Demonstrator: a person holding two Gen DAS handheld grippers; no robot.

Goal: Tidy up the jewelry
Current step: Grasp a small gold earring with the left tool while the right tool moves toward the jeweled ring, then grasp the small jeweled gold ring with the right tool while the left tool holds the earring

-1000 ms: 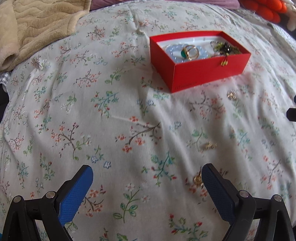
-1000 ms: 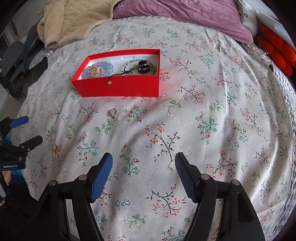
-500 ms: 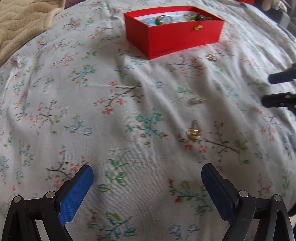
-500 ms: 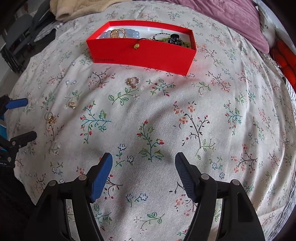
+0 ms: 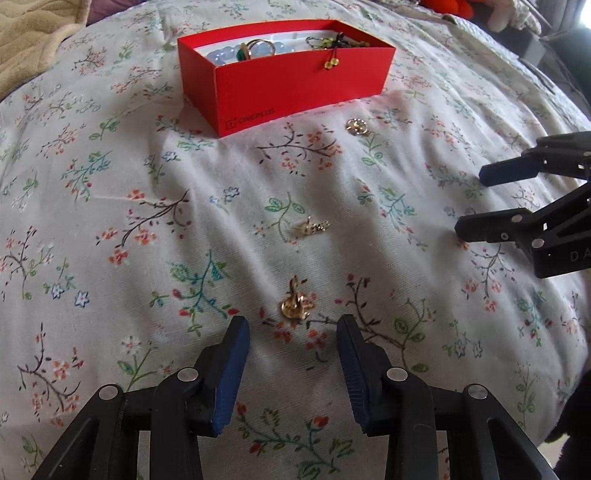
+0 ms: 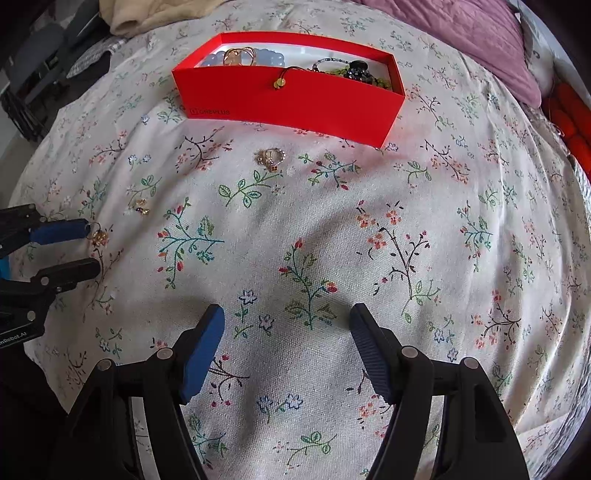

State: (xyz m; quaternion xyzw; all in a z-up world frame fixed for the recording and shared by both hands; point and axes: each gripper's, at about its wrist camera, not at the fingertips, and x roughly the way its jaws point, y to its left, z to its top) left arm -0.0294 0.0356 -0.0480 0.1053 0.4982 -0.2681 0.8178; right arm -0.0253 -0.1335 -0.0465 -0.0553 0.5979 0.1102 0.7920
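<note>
Open bedspread (image 6: 369,229); red box (image 6: 288,99) beyond — unobstructed.

I seem to be in a home bedroom: a bed (image 6: 369,221) with floral sheet, mauve pillow (image 6: 461,33), beige blanket (image 5: 33,40).

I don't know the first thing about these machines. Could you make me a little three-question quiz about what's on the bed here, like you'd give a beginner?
1. True or false: the red box already has jewelry in it.
2. How many loose jewelry pieces lie on the floral bedspread outside the box?
3. Which tongs have a piece right at their tips? A) left tongs B) right tongs C) neither

Key
1. True: pale blue beads and rings show inside.
2. Three: the ring by the box, the small gold charm and the gold earring.
3. A: the earring lies just ahead of the left tongs, whose jaws have just been closing but aren't gripping it; the right tongs are open over bare cloth.
</note>
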